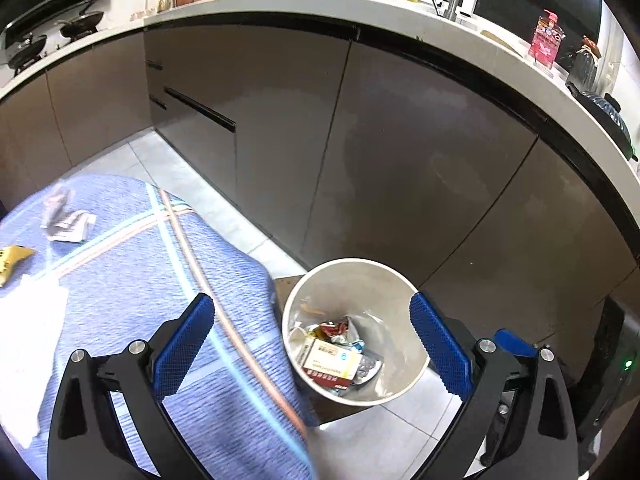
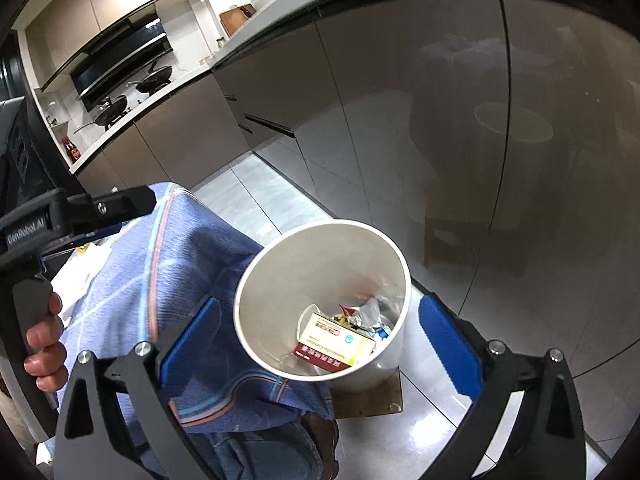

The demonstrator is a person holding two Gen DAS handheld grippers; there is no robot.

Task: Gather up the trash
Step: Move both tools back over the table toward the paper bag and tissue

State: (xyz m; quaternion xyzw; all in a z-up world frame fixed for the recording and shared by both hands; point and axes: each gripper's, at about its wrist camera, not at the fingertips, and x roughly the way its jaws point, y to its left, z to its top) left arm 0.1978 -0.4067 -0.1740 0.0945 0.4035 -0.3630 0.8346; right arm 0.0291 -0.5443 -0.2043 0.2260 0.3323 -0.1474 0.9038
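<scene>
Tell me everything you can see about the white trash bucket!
The white trash bucket is round, smooth and wider at its rim than at its base; it looks like plastic or coated paper. It stands upright and open on a brown board on the tiled floor, beside the blue tablecloth. Inside lie a red, white and yellow medicine box, crumpled wrappers and other scraps. Both grippers hover above with fingers apart, not touching it.

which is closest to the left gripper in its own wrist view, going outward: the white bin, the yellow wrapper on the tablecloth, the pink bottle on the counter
1. white bin, on the floor just ahead of the open left gripper.
2. yellow wrapper, far left on the tablecloth.
3. pink bottle, upper right on the counter.
</scene>
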